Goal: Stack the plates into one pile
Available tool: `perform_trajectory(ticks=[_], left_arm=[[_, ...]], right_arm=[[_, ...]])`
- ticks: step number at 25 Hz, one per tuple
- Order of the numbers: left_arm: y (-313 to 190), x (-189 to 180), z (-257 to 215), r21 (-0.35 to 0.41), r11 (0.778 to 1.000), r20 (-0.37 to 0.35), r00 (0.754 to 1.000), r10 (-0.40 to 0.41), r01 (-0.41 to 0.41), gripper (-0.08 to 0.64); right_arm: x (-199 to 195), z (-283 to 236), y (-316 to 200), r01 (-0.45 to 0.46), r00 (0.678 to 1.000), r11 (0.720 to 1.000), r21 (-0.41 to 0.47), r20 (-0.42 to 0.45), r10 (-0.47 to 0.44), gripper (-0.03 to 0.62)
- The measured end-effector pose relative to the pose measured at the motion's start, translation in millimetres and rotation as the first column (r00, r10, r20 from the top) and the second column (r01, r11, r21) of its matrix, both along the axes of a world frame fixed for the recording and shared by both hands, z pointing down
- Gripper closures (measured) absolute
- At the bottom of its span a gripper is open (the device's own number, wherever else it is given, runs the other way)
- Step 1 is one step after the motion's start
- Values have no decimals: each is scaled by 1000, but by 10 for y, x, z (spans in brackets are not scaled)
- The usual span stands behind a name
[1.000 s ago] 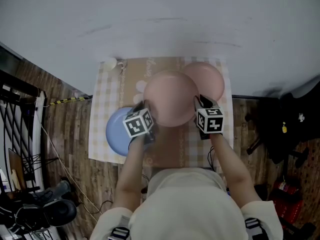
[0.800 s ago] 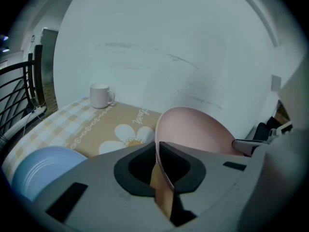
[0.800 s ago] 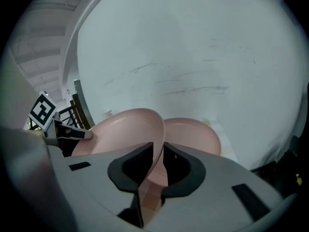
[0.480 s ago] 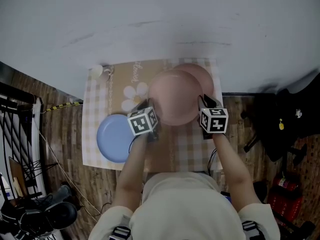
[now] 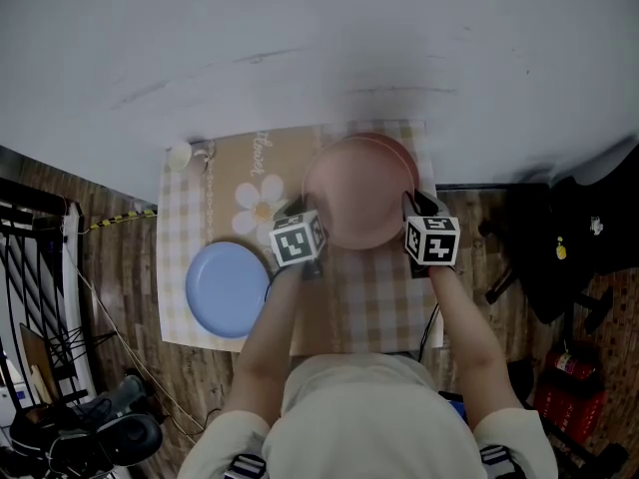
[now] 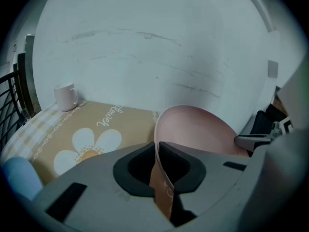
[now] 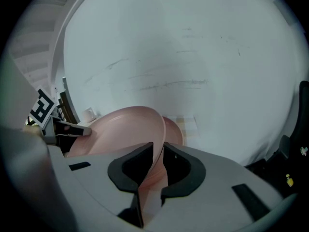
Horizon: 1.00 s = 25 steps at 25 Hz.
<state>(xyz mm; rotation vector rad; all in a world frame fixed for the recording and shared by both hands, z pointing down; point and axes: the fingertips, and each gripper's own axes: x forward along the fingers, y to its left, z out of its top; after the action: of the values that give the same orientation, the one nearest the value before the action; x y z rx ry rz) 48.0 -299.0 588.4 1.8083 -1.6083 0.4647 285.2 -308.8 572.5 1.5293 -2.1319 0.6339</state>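
**Plate orientation.** The held pink plate (image 5: 359, 193) is carried hollow side up and roughly level. It is round, so no long axis applies. The line of grip runs across it from 9 o'clock to 3 o'clock in the head view.

**Plate position.** It is positioned over the second pink plate (image 5: 407, 154), which lies at the 1 o'clock corner of the table (image 5: 384, 302). Only the 1 to 2 o'clock rim of the lower one is exposed. Whether the two are touching cannot be determined. The blue plate (image 5: 228, 287) lies flat at the 8 o'clock part of the table, well apart from both.

**Surface and room.**
- The table is covered with a checked cloth.
- A tan mat (image 5: 262, 163) printed with a daisy lies on the cloth.
- A white mug (image 5: 180, 155) stands upright at the 11 o'clock corner.
- A pale wall (image 5: 300, 38) rises behind the table.
- A wooden floor (image 5: 120, 267) is seen around it.

**Tool state.**
- The left tool (image 5: 304, 218) is clamped on the plate's 9 o'clock rim, with the jaws nearly together and the thin edge between them.
- The right tool (image 5: 415, 208) is clamped on the 3 o'clock rim in the same manner, at a slightly wider gap.

**Arm pose.** The left forearm (image 5: 270, 337) and right forearm (image 5: 461, 332) are extended from 6 o'clock toward 12 o'clock. Both tools are pitched downward.
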Motion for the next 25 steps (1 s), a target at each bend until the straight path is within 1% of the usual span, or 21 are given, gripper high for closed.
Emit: perform_trajectory(ticks=[4, 8, 10, 15, 22, 25], left_arm=[[-96, 96, 49, -2, 999, 62, 997, 35, -35, 538], [-215, 173, 47, 6, 998, 133, 989, 67, -68, 538], [-281, 220, 47, 8, 997, 144, 986, 78, -80, 538], [-364, 316, 140, -22, 993, 183, 976, 117, -115, 532], [-424, 326, 280, -46, 988, 235, 960, 153, -146, 517], [-433, 319, 301, -46, 987, 248, 955, 162, -156, 498]], right_arm=[[91, 69, -68, -11, 1000, 1000, -16, 9, 11, 535], [148, 124, -155, -20, 1000, 999, -26, 23, 21, 534], [192, 141, -204, -25, 999, 999, -27, 21, 26, 534], [275, 199, -295, -28, 1000, 999, -38, 13, 29, 534], [279, 273, -388, -16, 1000, 999, -46, 6, 17, 531], [286, 278, -384, -18, 1000, 999, -41, 11, 19, 529]])
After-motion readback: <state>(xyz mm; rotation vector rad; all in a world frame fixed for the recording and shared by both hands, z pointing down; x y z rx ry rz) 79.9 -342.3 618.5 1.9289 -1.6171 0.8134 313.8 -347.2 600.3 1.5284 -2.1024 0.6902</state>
